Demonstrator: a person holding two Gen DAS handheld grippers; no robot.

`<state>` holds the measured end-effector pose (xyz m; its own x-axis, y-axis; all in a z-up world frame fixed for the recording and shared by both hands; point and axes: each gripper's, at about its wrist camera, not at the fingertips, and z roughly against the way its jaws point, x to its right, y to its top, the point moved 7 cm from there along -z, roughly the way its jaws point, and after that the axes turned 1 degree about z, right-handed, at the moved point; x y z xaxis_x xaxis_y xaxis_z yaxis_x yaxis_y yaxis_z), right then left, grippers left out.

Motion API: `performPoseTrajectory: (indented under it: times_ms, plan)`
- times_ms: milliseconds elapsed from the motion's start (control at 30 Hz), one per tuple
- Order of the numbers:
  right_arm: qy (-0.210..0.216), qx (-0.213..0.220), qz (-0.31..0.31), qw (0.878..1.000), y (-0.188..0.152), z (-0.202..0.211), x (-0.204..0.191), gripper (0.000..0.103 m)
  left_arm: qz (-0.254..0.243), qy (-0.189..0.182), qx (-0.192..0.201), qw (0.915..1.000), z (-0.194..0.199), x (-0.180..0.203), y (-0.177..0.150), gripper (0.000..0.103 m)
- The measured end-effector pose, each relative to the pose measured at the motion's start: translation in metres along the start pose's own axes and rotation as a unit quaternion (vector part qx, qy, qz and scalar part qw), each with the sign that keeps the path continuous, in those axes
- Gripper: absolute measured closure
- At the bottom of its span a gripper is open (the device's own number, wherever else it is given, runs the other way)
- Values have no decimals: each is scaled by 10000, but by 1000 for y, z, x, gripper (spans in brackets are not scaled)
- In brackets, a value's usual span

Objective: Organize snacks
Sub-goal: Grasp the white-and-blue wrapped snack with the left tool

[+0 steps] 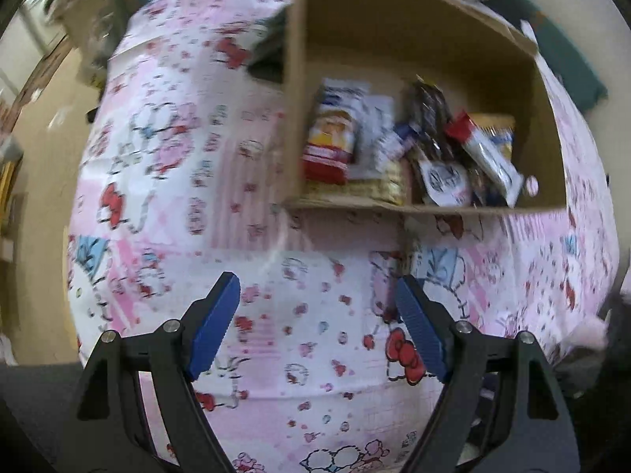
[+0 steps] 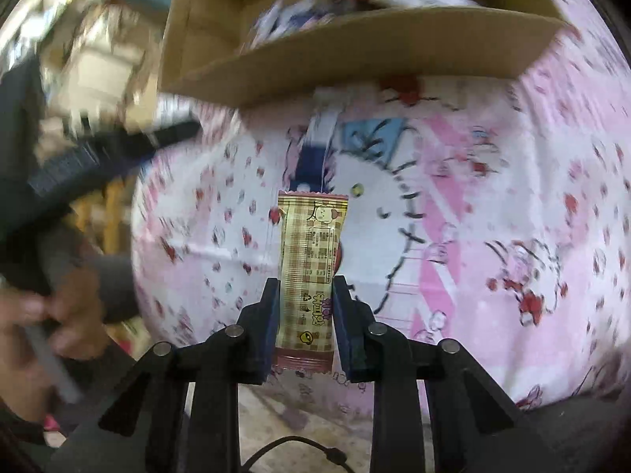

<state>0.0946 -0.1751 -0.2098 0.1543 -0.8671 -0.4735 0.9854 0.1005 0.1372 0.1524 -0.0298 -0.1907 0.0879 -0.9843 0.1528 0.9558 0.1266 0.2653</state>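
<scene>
— Hand-held gripper on the right [image 2: 303,315]?
— Clamped on a checkered snack bar [image 2: 309,260], lifted over the table [image 2: 473,236]. Left hand-held gripper [image 1: 317,315] wide, empty.
— Next?
— Probably carry it over the cardboard box [image 2: 355,55] wall, release among the other snacks [image 1: 414,149].

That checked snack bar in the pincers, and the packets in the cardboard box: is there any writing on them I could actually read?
Nothing reads clearly.
Snack bar in the right gripper: purple lettering, small panel of print, cartoon face; too small to read.
Packets in the cardboard box, such as the red and white packet: blurred, unreadable.
</scene>
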Motion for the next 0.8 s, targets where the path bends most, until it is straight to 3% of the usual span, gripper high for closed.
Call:
performPoseTrajectory:
  times_ms: [167, 367, 467, 567, 800]
  plan:
    - [-142, 827, -700, 9940, 22, 29, 28, 76, -240, 23, -193, 9995, -22, 34, 4, 25]
    - [-95, 1354, -1459, 9800, 36, 46, 59, 76, -656, 287, -246, 9971, -46, 68, 3, 29]
    - [-12, 1444, -1661, 9755, 42, 49, 67, 76, -670, 406, -461, 9959, -66, 77, -3, 52]
    - [86, 1432, -1699, 9750, 45, 53, 68, 76, -665, 419, -572, 9953, -77, 79, -7, 91]
    - [204, 1400, -1573, 9774, 46, 50, 61, 76, -588, 533, -572, 9952, -68, 63, -13, 90]
